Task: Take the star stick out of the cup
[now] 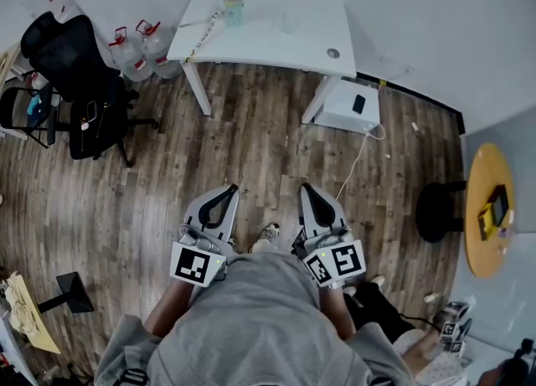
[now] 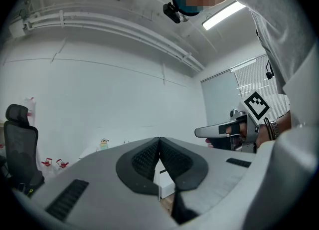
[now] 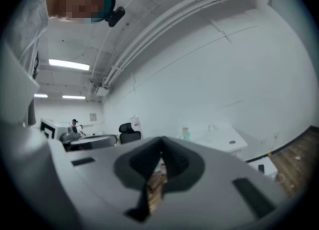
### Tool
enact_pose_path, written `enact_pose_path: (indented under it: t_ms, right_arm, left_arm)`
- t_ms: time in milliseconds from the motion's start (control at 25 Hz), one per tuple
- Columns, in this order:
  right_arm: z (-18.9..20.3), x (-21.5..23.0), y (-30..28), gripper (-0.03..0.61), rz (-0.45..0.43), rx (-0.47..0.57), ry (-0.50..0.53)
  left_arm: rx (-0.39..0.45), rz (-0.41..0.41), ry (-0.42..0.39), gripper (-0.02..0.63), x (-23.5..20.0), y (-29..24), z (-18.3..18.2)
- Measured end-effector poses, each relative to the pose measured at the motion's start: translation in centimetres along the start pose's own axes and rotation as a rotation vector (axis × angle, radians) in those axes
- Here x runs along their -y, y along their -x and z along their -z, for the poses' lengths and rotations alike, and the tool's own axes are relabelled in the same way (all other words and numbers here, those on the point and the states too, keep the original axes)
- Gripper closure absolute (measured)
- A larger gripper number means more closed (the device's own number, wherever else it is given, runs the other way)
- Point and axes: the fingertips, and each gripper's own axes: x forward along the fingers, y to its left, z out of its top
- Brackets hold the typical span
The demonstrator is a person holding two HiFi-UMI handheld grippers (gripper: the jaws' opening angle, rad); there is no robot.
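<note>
A white table (image 1: 268, 41) stands far ahead across the wood floor. On its back edge is a small pale green cup (image 1: 234, 6) with something light sticking up from it, too small to make out as a star stick. Both grippers are held close to the person's body, well short of the table. My left gripper (image 1: 229, 189) is shut with nothing in it, and my right gripper (image 1: 306, 188) is shut and empty too. The left gripper view shows its jaws (image 2: 159, 140) closed, the cup (image 2: 103, 144) tiny behind. The right gripper view shows closed jaws (image 3: 160, 140) and the cup (image 3: 185, 133).
A black office chair (image 1: 75, 66) and water jugs (image 1: 138, 45) stand left of the table. A white box (image 1: 352, 108) with a cable sits under its right side. A black stool (image 1: 435, 208) and a round yellow table (image 1: 490, 208) are at the right.
</note>
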Motion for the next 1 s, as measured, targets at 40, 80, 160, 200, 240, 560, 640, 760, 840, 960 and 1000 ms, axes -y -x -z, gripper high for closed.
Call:
enact_pose_path:
  t_ms: [40,80,160,200,240,560,640,760,840,960,1000]
  right_arm:
    - [0.0,0.5,0.0,0.543,-0.002,-0.003,0.001]
    - [0.1,1.0,0.0,0.543,-0.005,-0.005,0.002]
    - [-0.1,1.9,0.2,0.543,-0.007,-0.009,0.011]
    - [-0.2,2.4,0.3,0.543,-0.007,-0.008,0.017]
    - [-0.4,2.9,0.4,0.543,-0.006,-0.006,0.020]
    - [-0.3,7.6,2.2,0.543,0.005,-0.013,0.008]
    - [-0.4,8.1,2.5,0.543,0.011,-0.013,0.004]
    - [-0.8,8.8,2.4,0.543,0.015,-0.004,0.002]
    - [-0.9,9.4,1.9,0.543,0.018,-0.004,0.006]
    - [-1.0,9.7,1.5,0.543,0.028,-0.002,0.010]
    - [-1.1,9.8,1.3,0.543,0.034,0.000,0.010]
  left_arm:
    - [-0.001,-0.002,-0.001,0.583,0.2,-0.5,0.1]
    - [-0.001,-0.004,-0.001,0.581,0.5,-0.9,0.1]
    - [-0.004,-0.008,0.001,0.581,0.9,-1.9,0.3]
    - [-0.005,-0.009,0.005,0.581,1.1,-2.4,0.4]
    - [-0.004,-0.009,0.009,0.581,1.3,-2.9,0.3]
    - [0.009,-0.020,-0.004,0.581,3.9,-5.8,0.5]
    - [0.004,-0.023,-0.001,0.581,4.2,-6.0,0.6]
    - [0.005,-0.026,-0.002,0.581,4.2,-6.8,0.5]
    - [0.006,-0.026,0.003,0.581,4.1,-7.5,0.7]
    - [0.006,-0.008,0.010,0.581,4.0,-8.4,1.0]
    - [0.006,0.002,0.009,0.581,3.9,-8.8,1.1]
